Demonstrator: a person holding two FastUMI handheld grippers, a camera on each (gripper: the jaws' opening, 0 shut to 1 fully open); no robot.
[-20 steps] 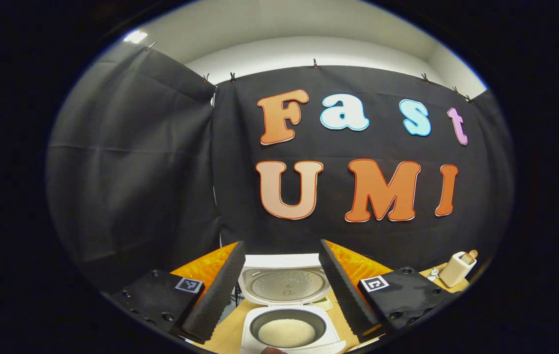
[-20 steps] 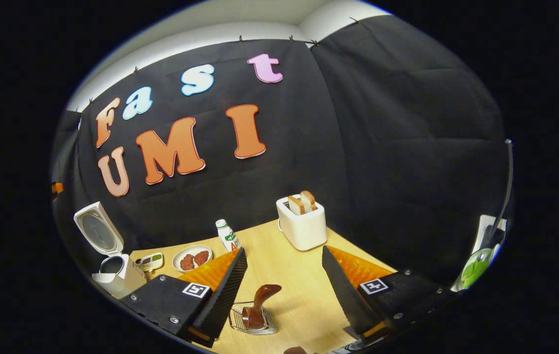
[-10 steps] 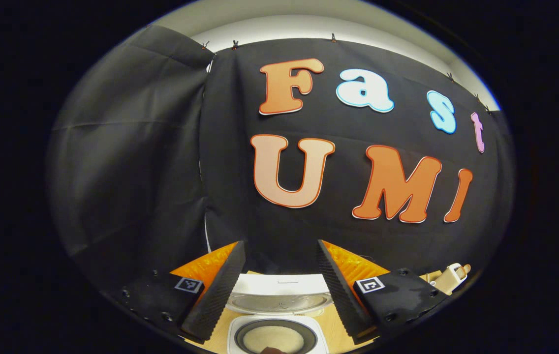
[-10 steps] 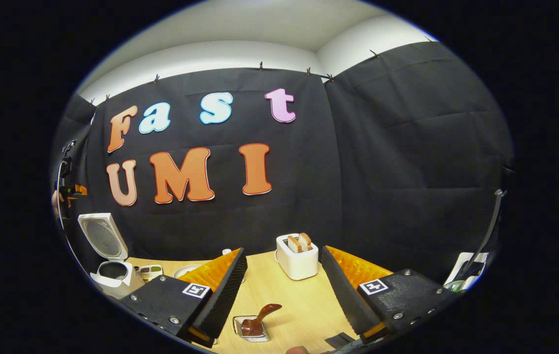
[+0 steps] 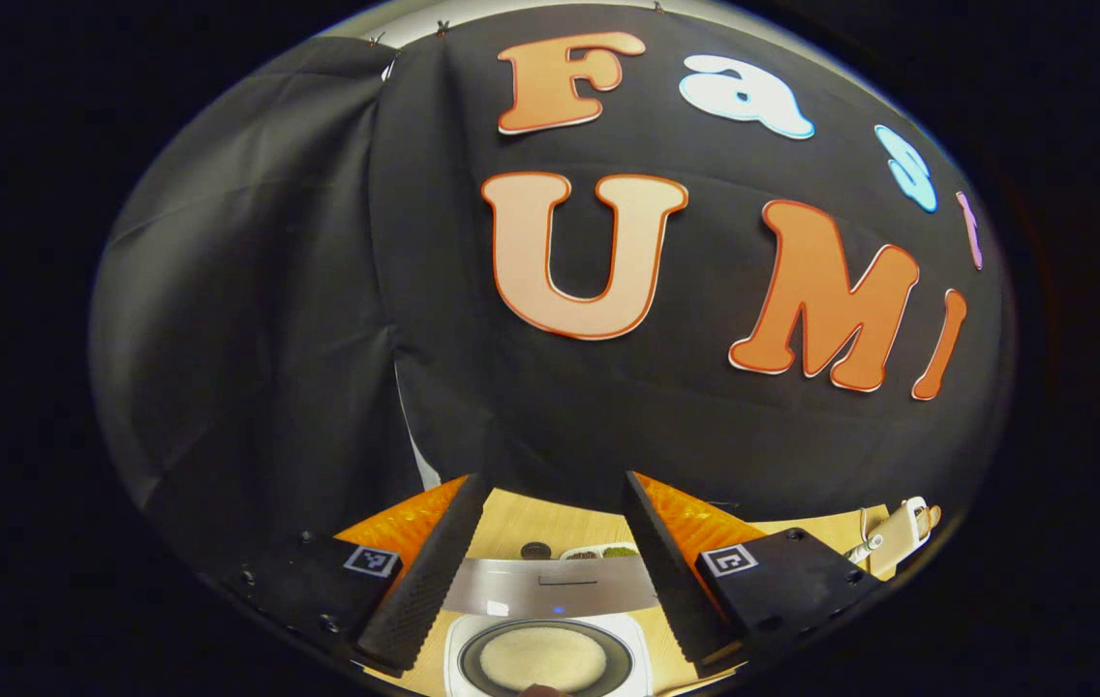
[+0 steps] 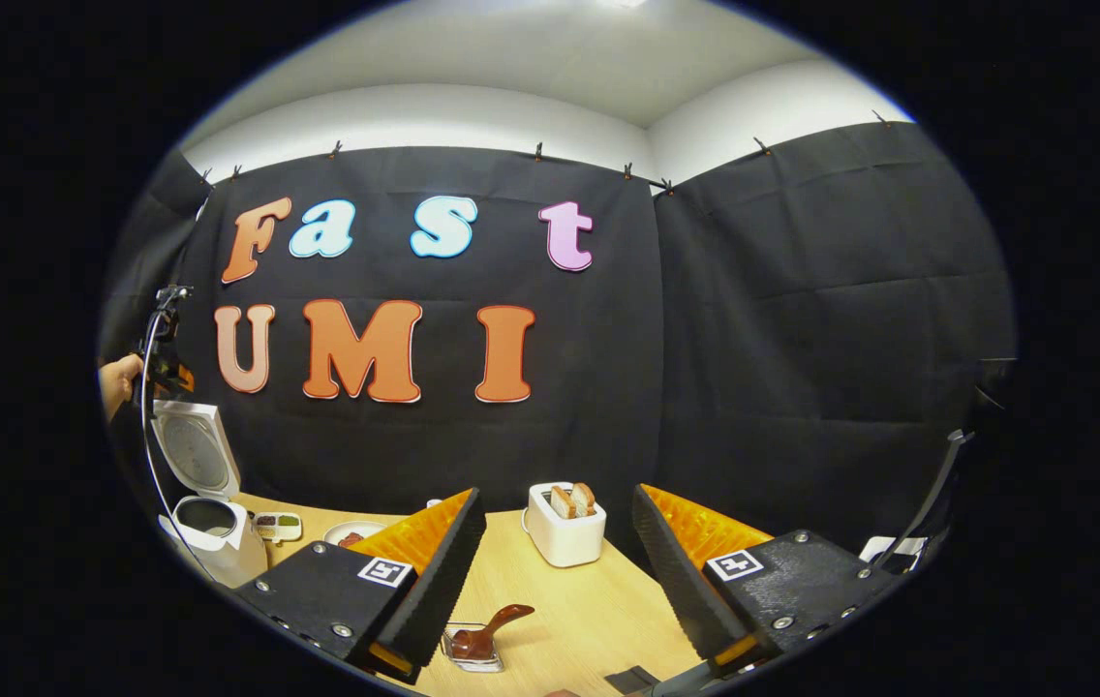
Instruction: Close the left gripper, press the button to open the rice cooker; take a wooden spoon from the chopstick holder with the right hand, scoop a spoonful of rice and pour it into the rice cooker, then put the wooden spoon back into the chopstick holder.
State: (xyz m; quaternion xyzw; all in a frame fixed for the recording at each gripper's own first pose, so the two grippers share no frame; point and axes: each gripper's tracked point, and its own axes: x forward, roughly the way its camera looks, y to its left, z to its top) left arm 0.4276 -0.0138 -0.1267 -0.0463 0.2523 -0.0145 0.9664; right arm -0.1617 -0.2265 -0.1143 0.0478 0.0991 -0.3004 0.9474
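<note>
The white rice cooker (image 5: 473,647) sits right under my left gripper (image 5: 553,476), which is open with nothing between its fingers. Its lid (image 5: 550,587) stands up, seen edge-on, and the pot holds pale rice (image 5: 542,660). A cream chopstick holder (image 5: 899,538) with a wooden spoon in it stands at the far right. In the right gripper view the rice cooker (image 6: 211,523) is at the far left with its lid (image 6: 192,450) raised, and a hand (image 6: 119,379) holds the left gripper above it. My right gripper (image 6: 557,490) is open and empty above the wooden table (image 6: 598,610).
A white toaster (image 6: 565,523) with two bread slices stands mid-table by the cloth wall. A dark brown spoon (image 6: 487,634) rests in a small holder just ahead of the right gripper. A plate (image 6: 349,533) and a small divided dish (image 6: 275,526) lie near the cooker.
The left gripper has moved forward over the cooker, so the lid now shows edge-on. The right gripper has drawn back and levelled; toaster and brown spoon look farther away.
</note>
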